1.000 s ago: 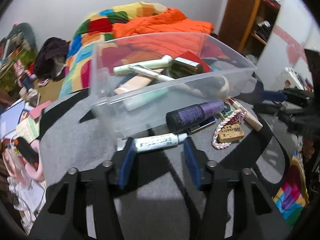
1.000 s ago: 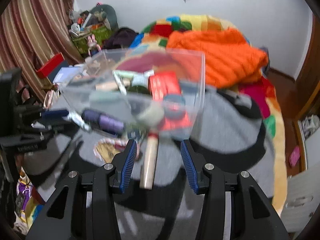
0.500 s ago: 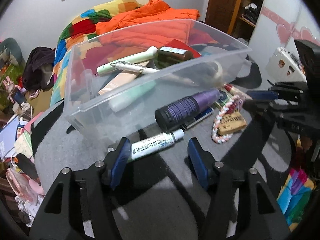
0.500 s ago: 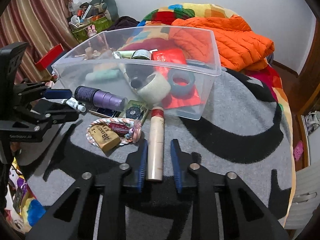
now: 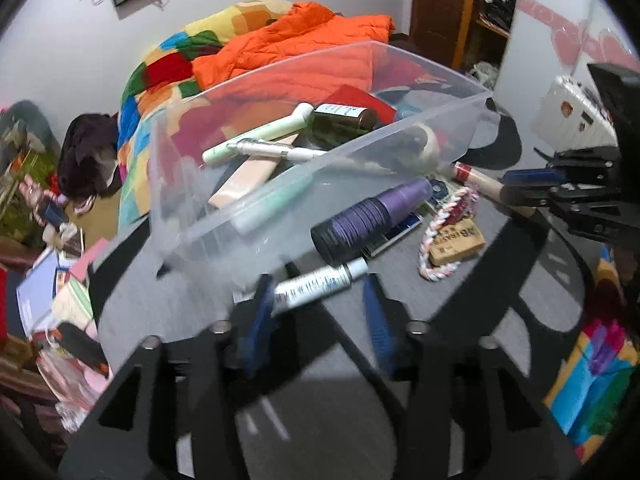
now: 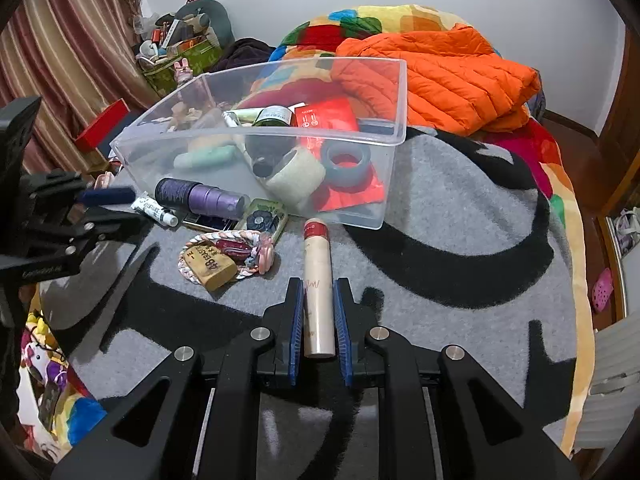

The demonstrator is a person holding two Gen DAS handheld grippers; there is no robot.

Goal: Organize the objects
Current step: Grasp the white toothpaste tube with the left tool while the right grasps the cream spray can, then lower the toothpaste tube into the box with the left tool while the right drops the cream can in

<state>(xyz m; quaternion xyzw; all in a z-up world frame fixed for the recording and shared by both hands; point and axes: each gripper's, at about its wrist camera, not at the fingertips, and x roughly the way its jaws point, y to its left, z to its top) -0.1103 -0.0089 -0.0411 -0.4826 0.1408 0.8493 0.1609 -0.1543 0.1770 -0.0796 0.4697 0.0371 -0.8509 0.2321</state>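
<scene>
Orange jacket (image 6: pixel 440 76) on patchwork quilt (image 6: pixel 360 20), striped curtain (image 6: pixel 60 60) at left.

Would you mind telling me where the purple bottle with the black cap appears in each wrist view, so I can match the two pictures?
Left wrist view: the purple bottle lies right of centre, just outside the clear bin's near wall, above the white tube.
Right wrist view: the bottle lies left of centre, in front of the bin's near wall.
Shared landmark: the braided cord with a tan tag.
</scene>
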